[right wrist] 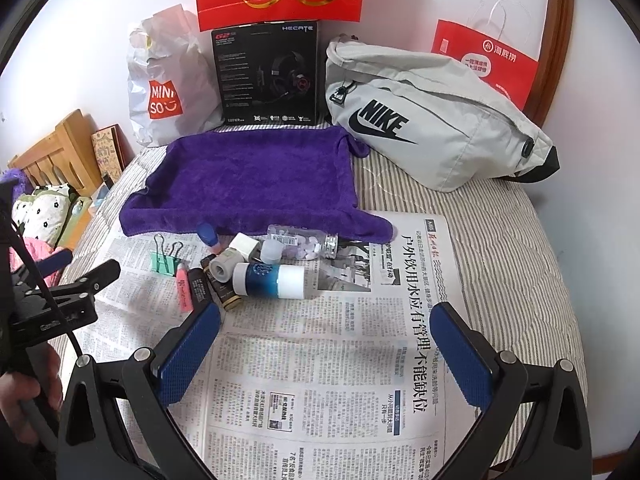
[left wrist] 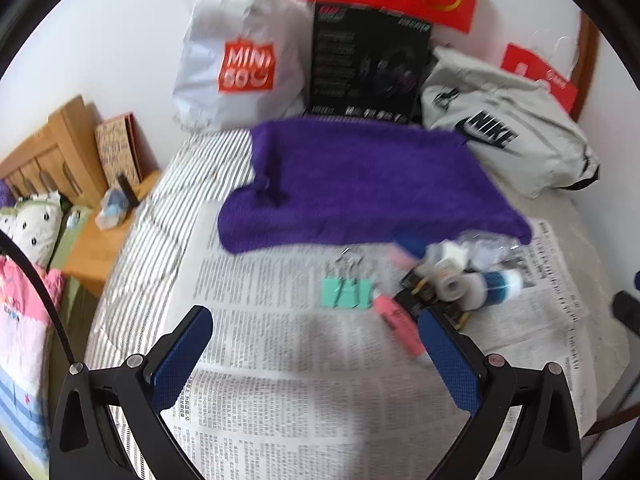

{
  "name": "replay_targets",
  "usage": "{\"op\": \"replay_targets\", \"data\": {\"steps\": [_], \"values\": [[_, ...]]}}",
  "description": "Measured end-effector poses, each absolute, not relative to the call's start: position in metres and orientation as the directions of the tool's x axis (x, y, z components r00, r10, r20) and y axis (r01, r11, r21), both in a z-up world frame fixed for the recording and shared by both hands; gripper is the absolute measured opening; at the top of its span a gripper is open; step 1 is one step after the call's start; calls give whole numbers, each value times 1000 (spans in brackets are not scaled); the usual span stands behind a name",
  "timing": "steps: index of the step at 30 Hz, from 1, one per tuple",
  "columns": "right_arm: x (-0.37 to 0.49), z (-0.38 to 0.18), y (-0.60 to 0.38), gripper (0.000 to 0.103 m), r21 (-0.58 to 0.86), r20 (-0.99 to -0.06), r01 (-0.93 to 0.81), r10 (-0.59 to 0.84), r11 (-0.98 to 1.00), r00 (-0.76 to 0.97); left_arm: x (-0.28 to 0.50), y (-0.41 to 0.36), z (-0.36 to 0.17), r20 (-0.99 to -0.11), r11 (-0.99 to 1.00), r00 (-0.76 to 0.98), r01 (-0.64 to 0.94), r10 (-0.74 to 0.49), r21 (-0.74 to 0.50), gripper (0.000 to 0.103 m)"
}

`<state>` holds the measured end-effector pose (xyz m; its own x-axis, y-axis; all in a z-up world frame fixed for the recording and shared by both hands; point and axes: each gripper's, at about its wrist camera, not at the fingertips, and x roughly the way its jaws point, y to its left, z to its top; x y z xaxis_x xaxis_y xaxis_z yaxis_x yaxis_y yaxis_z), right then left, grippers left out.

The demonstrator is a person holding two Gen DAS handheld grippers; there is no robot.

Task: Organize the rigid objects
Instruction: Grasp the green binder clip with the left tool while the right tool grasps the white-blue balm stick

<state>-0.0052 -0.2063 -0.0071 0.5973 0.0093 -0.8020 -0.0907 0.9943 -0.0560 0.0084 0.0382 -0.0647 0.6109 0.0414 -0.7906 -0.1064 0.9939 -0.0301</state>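
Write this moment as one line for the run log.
left gripper: open, empty | right gripper: open, empty | small items: heaped on newspaper | purple towel: bare | nothing sorted yet

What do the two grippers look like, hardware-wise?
Both match: the left gripper and right gripper have black angular frames with silver round pins and two fingers faced with blue textured pads. In the right wrist view, a black cable runs along the left unit.
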Motion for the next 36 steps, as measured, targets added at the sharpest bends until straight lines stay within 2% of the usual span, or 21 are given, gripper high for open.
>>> {"op": "replay_targets", "data": {"steps": [6,15,27,31,33,34,35,36], "values": [[3,-27,-212,103,-51,-824,-91,10,995,567,22,46,-92,-814,992,580,-117,26,-52,103],[16,-51,-215,103,-77,-849,-95,-16,992,528,57,32,-123,-834,997,548,-64,65,36,103],[41,-73,-221,103,-63,-869,-87,-11,994,495,71,35,-139,-834,997,547,-70,70,38,103],[48,-83,-218,103,4,-875,-92,48,996,482,70,39,-139,-830,997,555,-82,53,8,95],[52,-86,-213,103,44,-871,-97,86,994,483,69,36,-138,-820,998,571,-61,46,14,86],[54,-87,-209,103,61,-870,-99,102,993,483,68,34,-137,-813,999,582,-46,36,11,75],[56,-89,-206,103,74,-870,-100,113,992,480,67,32,-135,-808,999,589,-39,31,10,60],[58,-90,-201,103,81,-872,-101,120,992,475,67,31,-134,-803,999,595,-37,30,10,51]]}}
